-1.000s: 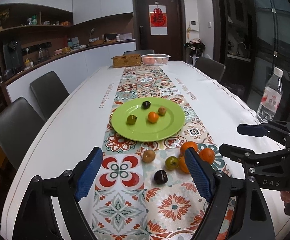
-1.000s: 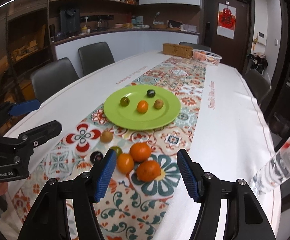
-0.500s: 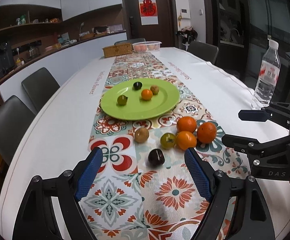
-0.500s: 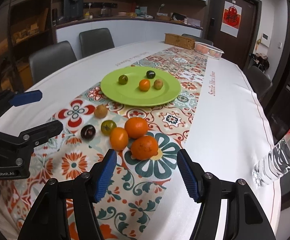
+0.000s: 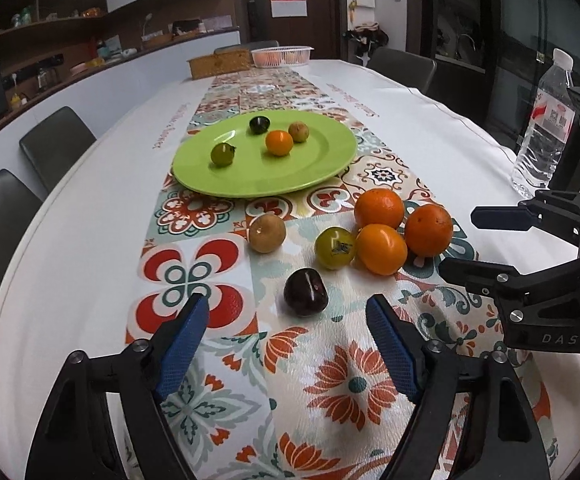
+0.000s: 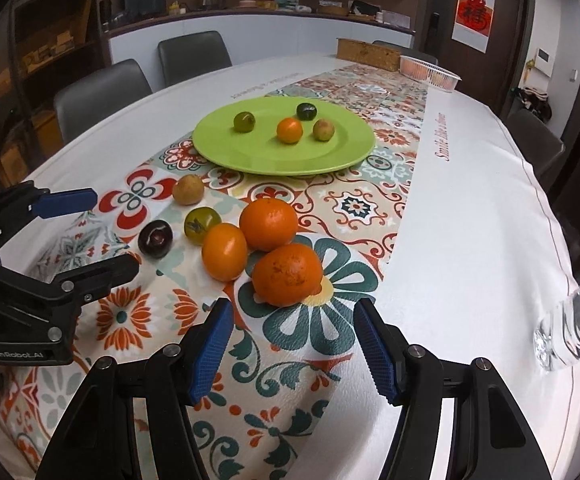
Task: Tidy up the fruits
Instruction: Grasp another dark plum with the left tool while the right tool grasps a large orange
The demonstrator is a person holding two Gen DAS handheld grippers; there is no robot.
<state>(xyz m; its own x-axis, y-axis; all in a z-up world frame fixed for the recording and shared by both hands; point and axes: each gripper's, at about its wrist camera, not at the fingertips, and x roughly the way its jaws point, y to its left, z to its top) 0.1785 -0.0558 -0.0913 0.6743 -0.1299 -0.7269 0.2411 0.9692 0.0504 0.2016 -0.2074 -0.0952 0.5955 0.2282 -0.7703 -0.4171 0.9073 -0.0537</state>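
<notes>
A green plate (image 5: 318, 168) (image 6: 342, 156) holds several small fruits. On the patterned runner in front of it lie a dark plum (image 5: 305, 292) (image 6: 155, 238), a green tomato (image 5: 334, 248) (image 6: 202, 225), a brown fruit (image 5: 267, 233) (image 6: 188, 189) and three oranges (image 5: 382, 249) (image 6: 287, 275). My left gripper (image 5: 287, 320) is open and empty, just short of the plum. My right gripper (image 6: 293, 324) is open and empty, just short of the nearest orange. Each gripper shows in the other's view: the right one (image 5: 470, 242) and the left one (image 6: 105, 232).
A clear water bottle (image 5: 544, 128) (image 6: 574, 320) stands on the white tablecloth at the right. A wooden box (image 5: 218, 65) and a white basket (image 5: 281, 56) sit at the table's far end. Grey chairs (image 5: 55, 140) line the left side.
Both grippers have moved forward and lower toward the loose fruits, which now look larger and nearer. Both stay open; no fruit has moved.
</notes>
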